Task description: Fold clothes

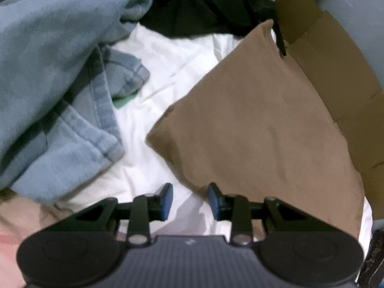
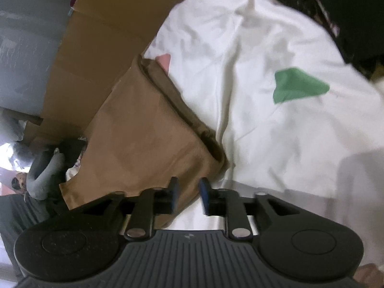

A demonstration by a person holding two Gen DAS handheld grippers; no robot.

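The left wrist view alone shows a heap of blue jeans [image 1: 55,91] left of the folded brown garment [image 1: 259,124], with dark clothing [image 1: 206,7] piled beyond the garment's far corner. The right wrist view alone shows a green patch [image 2: 297,87] on the white sheet [image 2: 240,60], well to the right of the garment, a pink scrap [image 2: 164,61] at its far end, and a grey stuffed shape [image 2: 45,168] off its left side. Both views show brown cardboard [image 1: 336,67] along the garment's outer edge.

The left hand-held gripper [image 1: 190,200] tilts steeply down at the near edge of the brown garment, its blue pads narrowly apart over bare sheet with nothing between them. The right hand-held gripper [image 2: 189,198] slants down more gently over the garment's near corner; its pads are also narrowly apart, the cloth lying under the gap, not pinched.

The brown garment [image 2: 144,139] lies flat on the white sheet, folded into a long shape. In the right wrist view its long axis runs diagonally from near the gripper up toward the pink scrap, with a thick folded edge along its right side.
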